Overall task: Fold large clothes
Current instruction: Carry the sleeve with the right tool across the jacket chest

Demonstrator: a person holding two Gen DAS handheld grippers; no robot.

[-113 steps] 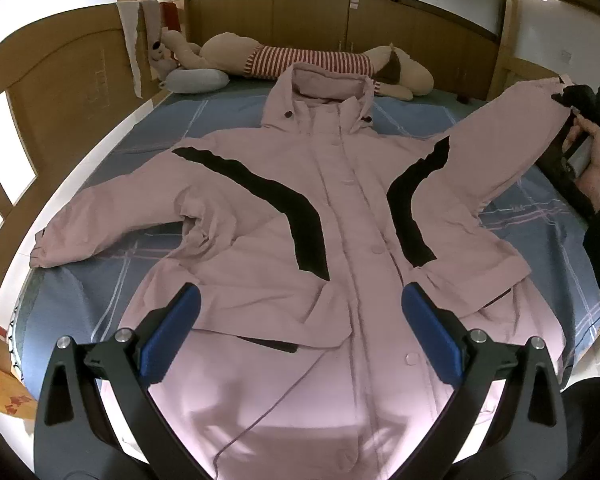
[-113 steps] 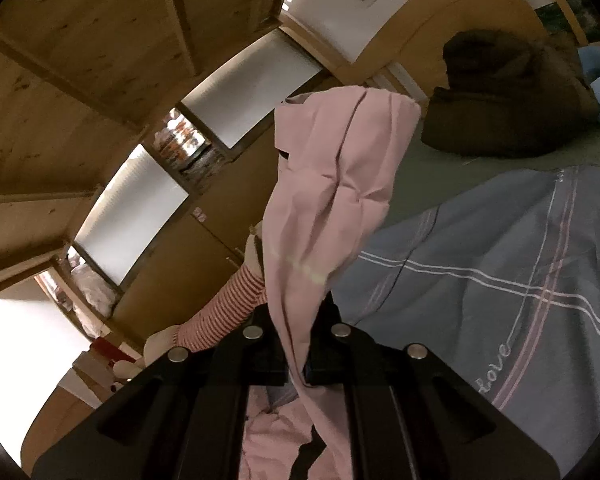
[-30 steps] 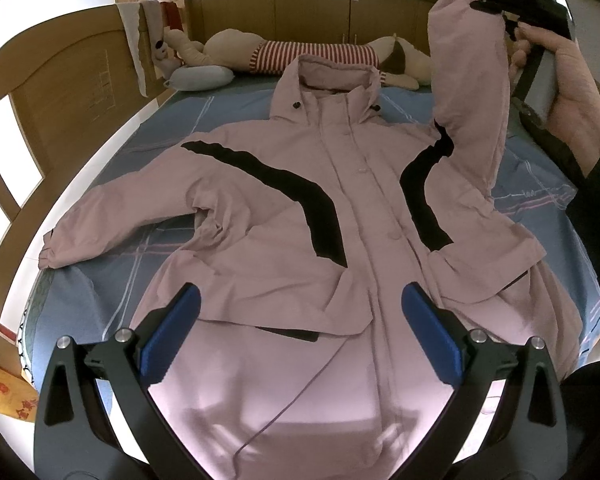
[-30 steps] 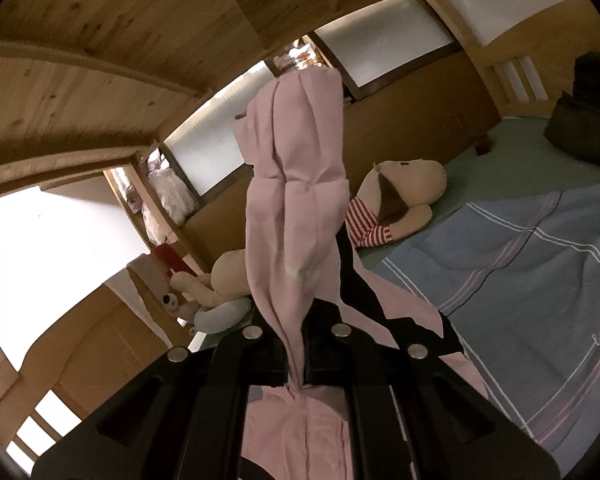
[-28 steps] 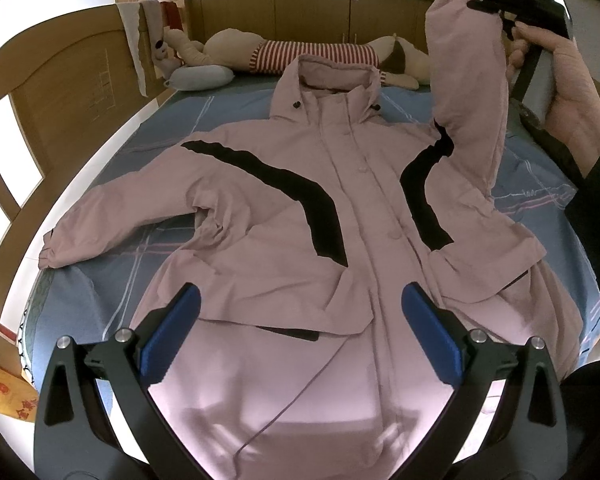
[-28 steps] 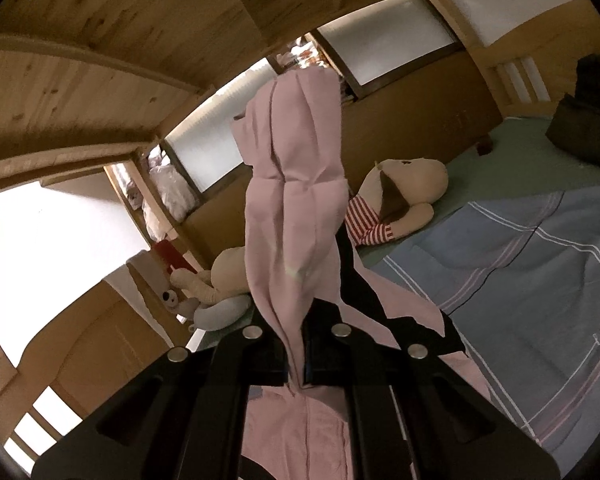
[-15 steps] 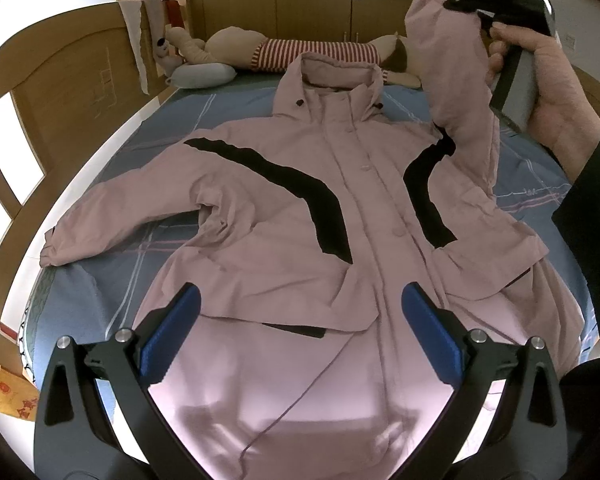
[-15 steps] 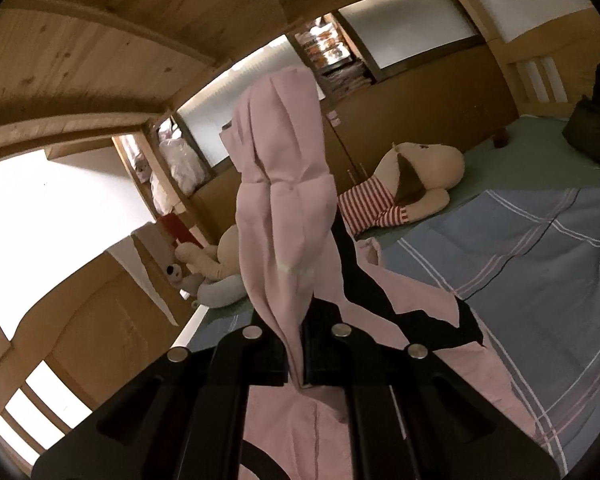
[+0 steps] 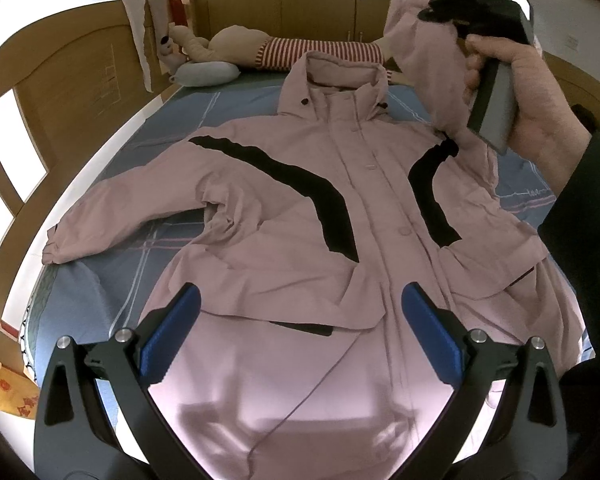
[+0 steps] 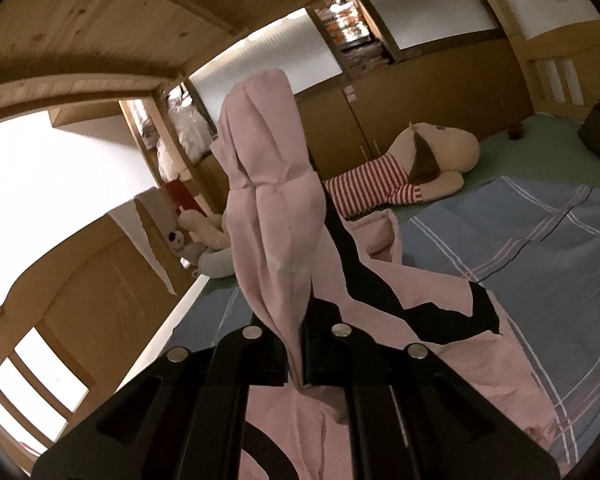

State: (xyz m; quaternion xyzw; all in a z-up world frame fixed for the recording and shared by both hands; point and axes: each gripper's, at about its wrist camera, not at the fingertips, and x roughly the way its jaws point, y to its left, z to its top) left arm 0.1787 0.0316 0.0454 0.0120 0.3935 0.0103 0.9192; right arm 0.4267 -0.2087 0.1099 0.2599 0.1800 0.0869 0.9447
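Pink jacket (image 9: 300, 208) is lying face-up, spread across the bed (image 9: 100, 292), collar at 12 o'clock, hem at 6.

Going left to right:
- Far sleeve (image 9: 112, 224) is lying flat out toward 9 o'clock, unfolded.
- Left gripper (image 9: 300, 332) is hovering over the hem at 6 o'clock, jaws spread wide, gripping nothing.
- Body panel is lying flat and looks buttoned, no fold in it.
- Right gripper (image 10: 298, 344), held in the person's hand (image 9: 536, 92) at 1–2 o'clock, is holding its jaws clamped on the other sleeve (image 10: 272, 216) near the cuff, lifted clear of the bed above the shoulder.

Progress, as I'm judging it: early. First sleeve fold is underway, nothing is laid down yet. Left to do: drop this sleeve across the chest, fold the 9 o'clock sleeve in, then fold the body up.

Stuffed toy (image 9: 268, 48) is lying at 12 o'clock, clear of the work.
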